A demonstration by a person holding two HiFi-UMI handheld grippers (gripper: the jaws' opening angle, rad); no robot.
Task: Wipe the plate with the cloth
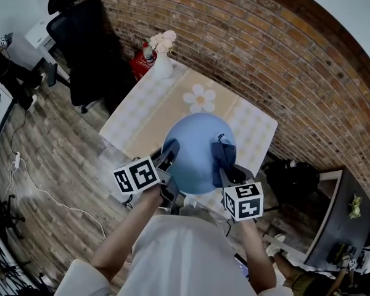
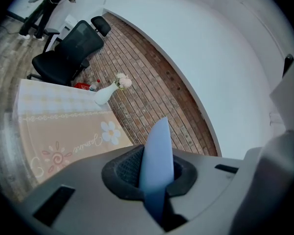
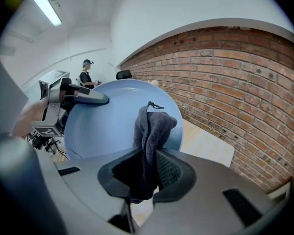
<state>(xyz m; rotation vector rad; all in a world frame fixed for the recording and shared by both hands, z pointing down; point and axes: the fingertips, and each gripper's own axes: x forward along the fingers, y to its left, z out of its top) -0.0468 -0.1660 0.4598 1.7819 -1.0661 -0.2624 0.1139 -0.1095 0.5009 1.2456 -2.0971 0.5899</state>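
Observation:
A light blue plate [image 1: 197, 152] is held up above the table, face toward me. My left gripper [image 1: 167, 157] is shut on its left rim; in the left gripper view the plate [image 2: 157, 166] shows edge-on between the jaws. My right gripper [image 1: 225, 164] is shut on a dark grey cloth [image 1: 222, 152], which lies against the plate's right side. In the right gripper view the cloth [image 3: 150, 140] stands bunched between the jaws in front of the plate [image 3: 108, 125], with the left gripper [image 3: 85, 98] at the plate's far rim.
Below stands a table [image 1: 145, 119] with a checked and flower-print cover. A white vase of flowers [image 1: 162, 59] sits at its far corner. A black office chair [image 1: 86, 45] is beyond it, a brick wall [image 1: 283, 66] runs along the right, and a person [image 3: 85, 72] stands far off.

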